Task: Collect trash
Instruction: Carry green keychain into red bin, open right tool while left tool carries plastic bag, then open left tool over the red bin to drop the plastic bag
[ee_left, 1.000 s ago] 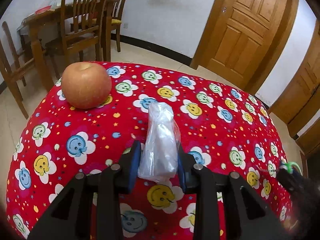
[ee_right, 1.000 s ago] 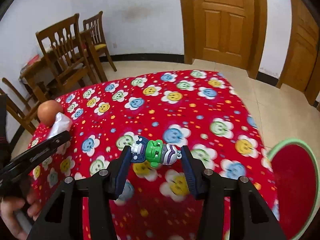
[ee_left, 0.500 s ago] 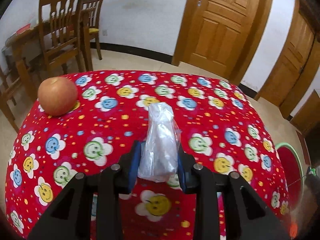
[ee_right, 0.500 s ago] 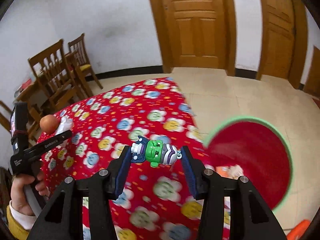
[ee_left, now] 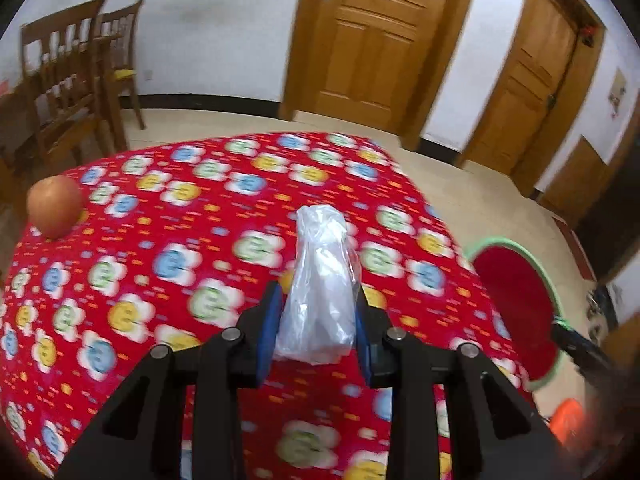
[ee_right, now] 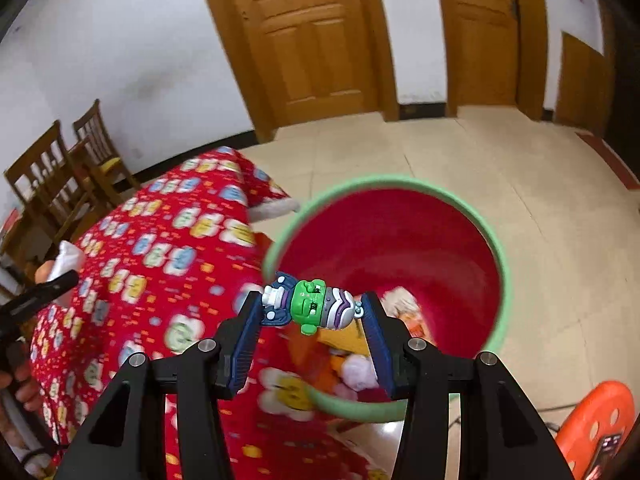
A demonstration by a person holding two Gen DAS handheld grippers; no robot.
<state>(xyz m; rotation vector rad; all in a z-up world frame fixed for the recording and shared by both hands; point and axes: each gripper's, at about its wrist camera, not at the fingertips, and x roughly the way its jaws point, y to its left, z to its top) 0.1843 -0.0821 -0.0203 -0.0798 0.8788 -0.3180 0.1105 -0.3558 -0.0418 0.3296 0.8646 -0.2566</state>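
Over the green-rimmed red bin [ee_right: 496, 248] holding earlier trash, the right gripper [ee_right: 314, 312] clamps a green toy figure [ee_right: 310, 306], while the left gripper [ee_left: 318, 320] pinches a crumpled clear plastic bag [ee_left: 322, 284], neither dropped yet.

Each claw [ee_left: 316, 320] [ee_right: 314, 316] has 2 black angular arms, silver screws and blue pads [ee_left: 267, 330].

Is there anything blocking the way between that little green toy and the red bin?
Nothing visible does. The right hand-held gripper holds the green toy figure over the near rim of the red bin, whose mouth is open, with only other trash at the bottom.
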